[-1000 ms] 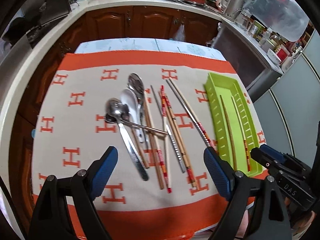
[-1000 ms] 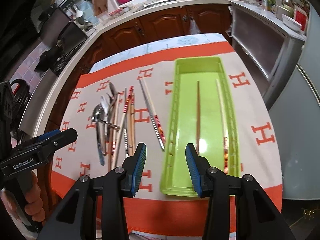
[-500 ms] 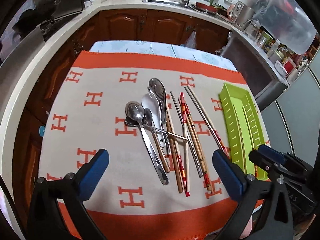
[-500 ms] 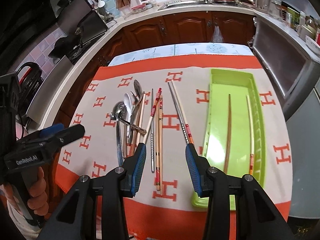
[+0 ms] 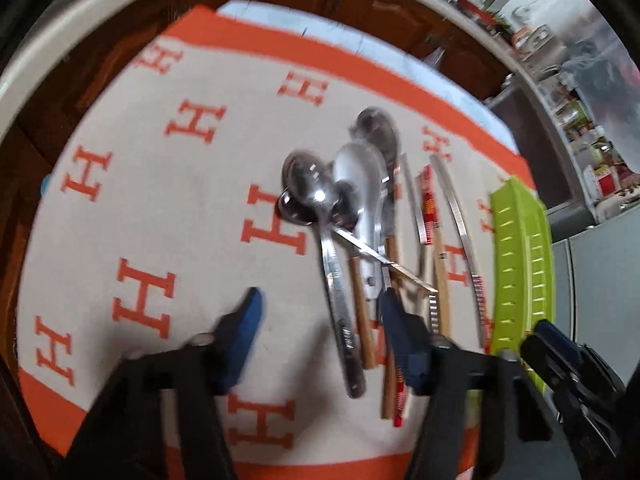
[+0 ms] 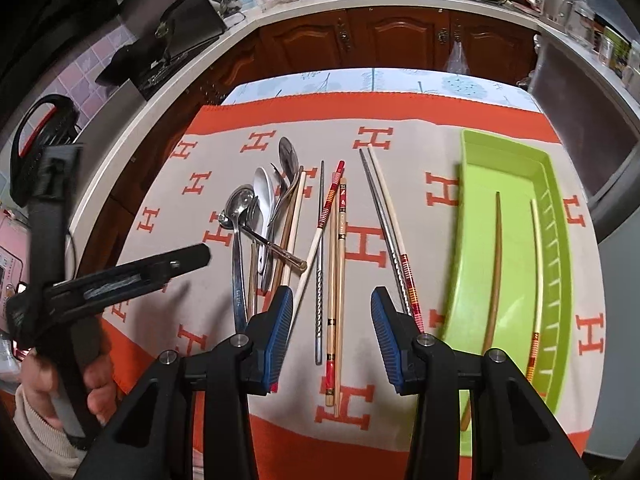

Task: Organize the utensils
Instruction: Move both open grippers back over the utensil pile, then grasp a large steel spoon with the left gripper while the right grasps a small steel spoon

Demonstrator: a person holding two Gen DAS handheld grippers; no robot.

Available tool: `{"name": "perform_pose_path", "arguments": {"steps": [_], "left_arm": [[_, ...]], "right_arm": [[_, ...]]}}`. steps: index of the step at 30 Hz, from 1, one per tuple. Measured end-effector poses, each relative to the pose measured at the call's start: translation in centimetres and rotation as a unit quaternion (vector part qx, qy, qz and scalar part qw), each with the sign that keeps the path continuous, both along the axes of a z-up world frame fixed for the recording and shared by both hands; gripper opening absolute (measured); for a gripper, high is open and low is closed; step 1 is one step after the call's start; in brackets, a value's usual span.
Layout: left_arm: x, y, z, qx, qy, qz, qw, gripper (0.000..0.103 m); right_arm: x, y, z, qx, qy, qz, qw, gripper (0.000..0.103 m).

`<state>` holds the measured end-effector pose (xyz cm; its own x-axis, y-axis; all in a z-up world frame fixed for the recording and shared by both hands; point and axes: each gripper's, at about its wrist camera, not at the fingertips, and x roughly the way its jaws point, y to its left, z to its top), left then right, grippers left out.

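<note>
1. Nearest the cameras, the left gripper [image 5: 320, 332] had just been narrowing its jaws; they stood partly apart over the handle ends of the spoon pile, with the long steel spoon [image 5: 332, 264] between them but not pinched. The view was blurred, so contact could not be judged.
2. The right gripper [image 6: 332, 332] hovered with jaws at a middling gap, holding nothing, above the near ends of the loose chopsticks [image 6: 332, 280] that lay left of the green tray [image 6: 560, 256].
3. The green tray sat on the orange-bordered cloth [image 6: 400, 120] on the tabletop, already holding two chopsticks [image 6: 494, 272].
4. Farther left of the green tray, the spoons [image 6: 260, 208] lay crossed and overlapping, a thin metal handle resting diagonally over several.
5. Risk, as I judged it: closing on one spoon handle would likely drag or flip its neighbours, because they interlock; smooth steel might also slip from the pads.
6. With both grippers close together left of the green tray, they could collide.
</note>
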<state>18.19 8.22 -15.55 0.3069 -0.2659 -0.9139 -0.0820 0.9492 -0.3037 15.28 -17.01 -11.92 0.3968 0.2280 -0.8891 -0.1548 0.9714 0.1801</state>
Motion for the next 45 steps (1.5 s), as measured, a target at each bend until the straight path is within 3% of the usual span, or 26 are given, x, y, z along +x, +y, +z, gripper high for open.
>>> {"name": "perform_pose_path", "arguments": {"steps": [2,14,17,21,32,41,45], "left_arm": [[0.6,-0.3,-1.0,0.01,0.012,-0.003,0.9999,0.033],[3.6,-2.8,-2.4,0.062,0.003,-0.016,0.9979,0.014],[4.2,-3.2,-3.0,0.049,0.019,-0.021,0.9984,0.009],[3.9,-3.2,-2.8,0.061,0.016,-0.017,0.9978,0.006],[0.1,0.8,-2.7,0.039,0.027,-0.013,0.9988,0.005],[-1.4,4.0,-2.7,0.026,0.026,0.009,0.9993,0.005],[-1.8,5.2,-2.9,0.019,0.027,0.019,0.9993,0.005]], "right_arm": [[0.4,0.3,-0.5,-0.001,0.004,0.004,1.0,0.042],[1.6,1.1,-2.5,-0.002,0.016,0.018,1.0,0.042],[1.7,1.2,-2.7,-0.005,0.016,0.02,1.0,0.041],[1.8,1.4,-2.8,-0.008,0.016,0.027,0.999,0.04],[4.0,4.9,-2.8,-0.014,0.017,0.1,0.995,0.033],[6.5,11.5,-5.1,-0.047,0.032,0.215,0.975,0.029],[7.2,14.2,-6.4,-0.086,0.025,0.26,0.961,0.029]]}}
